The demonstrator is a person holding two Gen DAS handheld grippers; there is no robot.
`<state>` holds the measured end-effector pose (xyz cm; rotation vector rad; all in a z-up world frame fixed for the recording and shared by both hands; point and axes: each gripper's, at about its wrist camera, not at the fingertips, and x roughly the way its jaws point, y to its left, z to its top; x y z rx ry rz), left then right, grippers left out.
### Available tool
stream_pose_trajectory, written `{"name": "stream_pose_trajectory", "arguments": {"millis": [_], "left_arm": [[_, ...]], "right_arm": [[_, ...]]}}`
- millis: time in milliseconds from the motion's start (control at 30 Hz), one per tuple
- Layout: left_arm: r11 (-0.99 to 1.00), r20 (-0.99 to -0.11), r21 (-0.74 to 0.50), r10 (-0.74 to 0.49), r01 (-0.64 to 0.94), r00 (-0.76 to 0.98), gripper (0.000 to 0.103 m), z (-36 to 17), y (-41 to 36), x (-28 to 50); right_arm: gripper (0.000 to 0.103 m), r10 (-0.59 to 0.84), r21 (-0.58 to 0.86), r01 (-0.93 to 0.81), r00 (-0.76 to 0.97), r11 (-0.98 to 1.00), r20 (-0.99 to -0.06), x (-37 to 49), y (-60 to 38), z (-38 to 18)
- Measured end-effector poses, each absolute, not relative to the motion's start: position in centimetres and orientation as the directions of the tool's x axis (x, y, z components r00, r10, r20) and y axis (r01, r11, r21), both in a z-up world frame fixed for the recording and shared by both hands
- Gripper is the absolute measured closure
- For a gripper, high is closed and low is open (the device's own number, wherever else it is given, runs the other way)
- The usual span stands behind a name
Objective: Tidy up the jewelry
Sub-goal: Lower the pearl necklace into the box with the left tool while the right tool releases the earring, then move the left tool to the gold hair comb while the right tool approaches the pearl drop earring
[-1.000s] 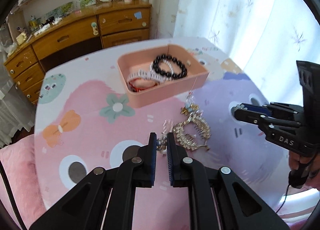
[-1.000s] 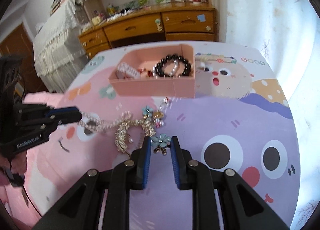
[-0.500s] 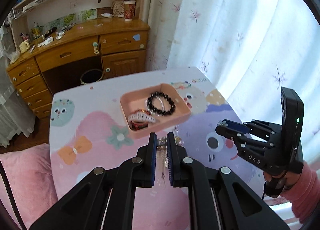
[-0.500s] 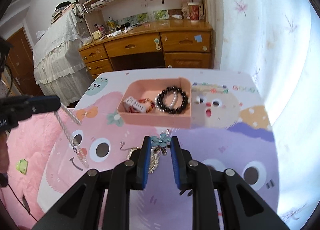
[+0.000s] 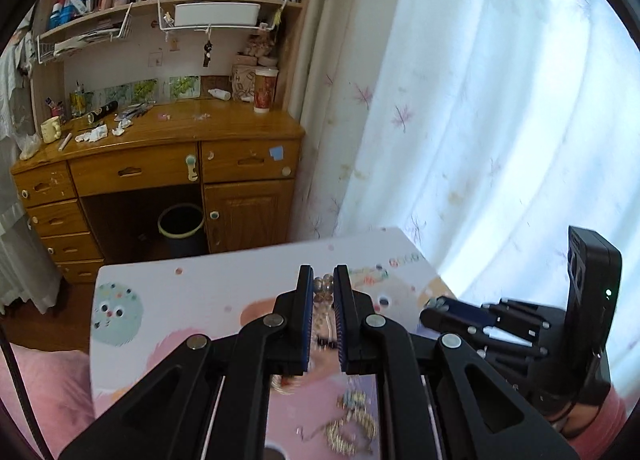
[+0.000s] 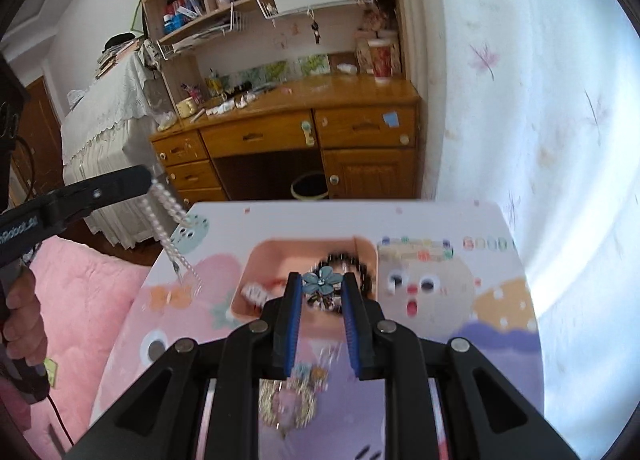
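My left gripper [image 5: 323,287] is shut on a pearl chain [image 5: 324,289]. In the right wrist view that chain [image 6: 170,228] hangs in a loop from the left gripper [image 6: 146,180], above the table's left edge. My right gripper [image 6: 321,285] is shut on a blue flower ornament [image 6: 322,281] with small dangles under it. Beyond it lies the pink tray [image 6: 269,254], blurred, holding a black bead bracelet [image 6: 358,262]. Gold jewellery [image 6: 286,400] [image 5: 352,426] shows blurred below both grippers; whether it hangs or lies I cannot tell. The right gripper [image 5: 436,306] is right of the left one.
The table [image 5: 192,300] wears a pink and purple cartoon cover. Behind it stand a wooden desk [image 5: 160,164] with drawers, a bin [image 5: 182,230] under it and bookshelves above. A white curtain [image 5: 480,120] fills the right. A pink quilt [image 6: 80,292] lies left.
Both grippers have risen well above the table and tilted up. The pearl chain and the flower ornament came up with them. The tray and the table now look smaller and lower.
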<state>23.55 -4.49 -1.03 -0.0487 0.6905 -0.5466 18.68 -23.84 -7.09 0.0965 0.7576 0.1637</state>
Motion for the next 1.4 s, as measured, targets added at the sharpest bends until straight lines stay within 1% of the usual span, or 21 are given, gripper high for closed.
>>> {"name": "stream_pose_trajectory", "arguments": {"millis": [200, 400, 467, 533, 600, 700, 767, 833, 967, 1033, 1100, 1267, 1400], "left_arm": [[0.846, -0.600, -0.281, -0.523, 0.452, 0.606, 0.095, -3.8, -5.6, 26.7], [0.834, -0.624, -0.335, -0.546, 0.439, 0.560, 0.095, -7.0, -6.5, 28.3], [0.839, -0.647, -0.344, -0.537, 0.421, 0.542, 0.085, -7.7, -6.7, 28.8], [0.847, -0.666, -0.352, -0.526, 0.398, 0.529, 0.060, -8.2, -6.6, 29.2], [0.849, -0.670, -0.358, -0.523, 0.388, 0.527, 0.056, -8.4, -6.4, 29.4], [0.862, -0.684, -0.333, -0.499, 0.381, 0.532, 0.054, -8.6, -6.3, 29.3], [0.873, -0.696, -0.314, -0.479, 0.374, 0.534, 0.047, -8.7, -6.1, 29.1], [0.880, -0.705, -0.309, -0.467, 0.361, 0.533, 0.034, -8.9, -5.9, 28.8], [0.905, -0.735, -0.257, -0.412, 0.340, 0.539, 0.027, -9.6, -5.6, 27.8], [0.920, -0.751, -0.209, -0.368, 0.330, 0.548, 0.019, -10.0, -5.7, 27.0], [0.931, -0.764, -0.176, -0.333, 0.319, 0.553, 0.016, -10.6, -5.6, 26.0], [0.938, -0.807, -0.175, -0.310, 0.298, 0.503, 0.014, -12.6, -5.0, 23.5], [0.934, -0.836, -0.201, -0.320, 0.294, 0.446, 0.014, -14.5, -4.9, 20.9]], "right_arm": [[0.083, 0.232, 0.217, -0.114, 0.712, 0.969, -0.663, 21.6, -24.1, -8.2], [0.083, 0.273, 0.292, -0.090, 0.680, 0.952, -0.681, 23.8, -24.7, -10.3], [0.083, 0.279, 0.298, -0.085, 0.654, 0.951, -0.703, 24.5, -24.7, -11.4], [0.079, 0.280, 0.297, -0.076, 0.610, 0.952, -0.742, 25.2, -24.7, -12.2], [0.064, 0.271, 0.295, -0.054, 0.580, 0.954, -0.768, 25.6, -24.9, -12.9], [0.064, 0.305, 0.343, -0.043, 0.571, 0.938, -0.762, 25.4, -25.5, -13.2], [0.064, 0.314, 0.357, -0.036, 0.567, 0.933, -0.761, 25.4, -25.8, -13.3], [0.064, 0.324, 0.373, -0.029, 0.559, 0.927, -0.763, 25.2, -26.0, -13.4], [0.064, 0.363, 0.424, -0.008, 0.532, 0.906, -0.765, 24.9, -26.5, -14.0], [0.064, 0.375, 0.443, 0.012, 0.514, 0.896, -0.772, 24.5, -26.8, -14.5], [0.064, 0.383, 0.460, 0.040, 0.493, 0.887, -0.781, 24.0, -27.1, -15.1], [0.064, 0.416, 0.496, 0.092, 0.427, 0.863, -0.803, 22.5, -27.8, -16.9], [0.064, 0.419, 0.489, 0.127, 0.361, 0.863, -0.833, 21.6, -28.0, -18.3]]}}
